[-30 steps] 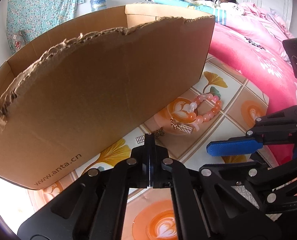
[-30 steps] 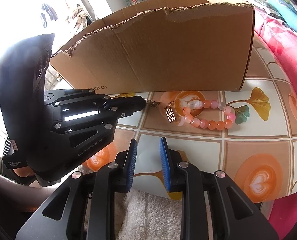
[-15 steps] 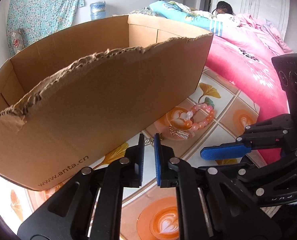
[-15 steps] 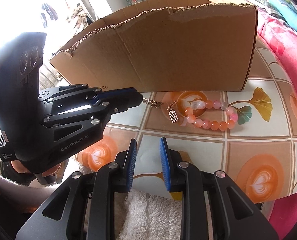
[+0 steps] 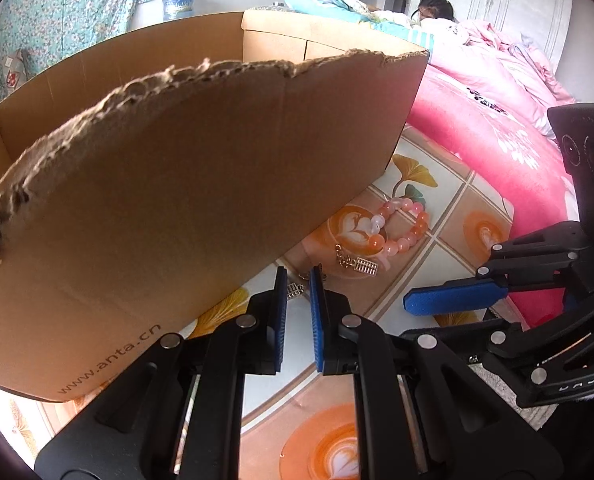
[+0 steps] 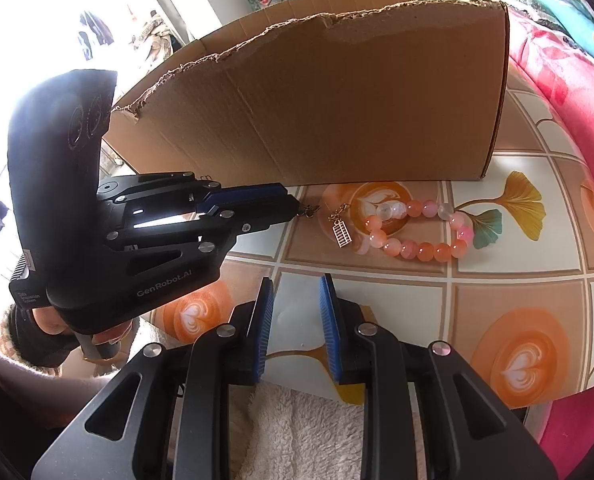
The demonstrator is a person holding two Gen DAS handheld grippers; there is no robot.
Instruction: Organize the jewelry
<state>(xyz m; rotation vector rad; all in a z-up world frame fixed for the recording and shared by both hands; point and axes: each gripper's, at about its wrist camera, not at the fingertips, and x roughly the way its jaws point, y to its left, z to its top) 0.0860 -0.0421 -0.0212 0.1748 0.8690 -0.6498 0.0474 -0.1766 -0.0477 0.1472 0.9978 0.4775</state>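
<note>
On table: left gripper ajar | right gripper parted (both empty) | bracelet

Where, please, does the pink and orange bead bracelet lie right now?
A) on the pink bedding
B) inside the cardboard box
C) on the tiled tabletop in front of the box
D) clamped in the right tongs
C: the bead bracelet rests on the tabletop before the cardboard box.
</note>
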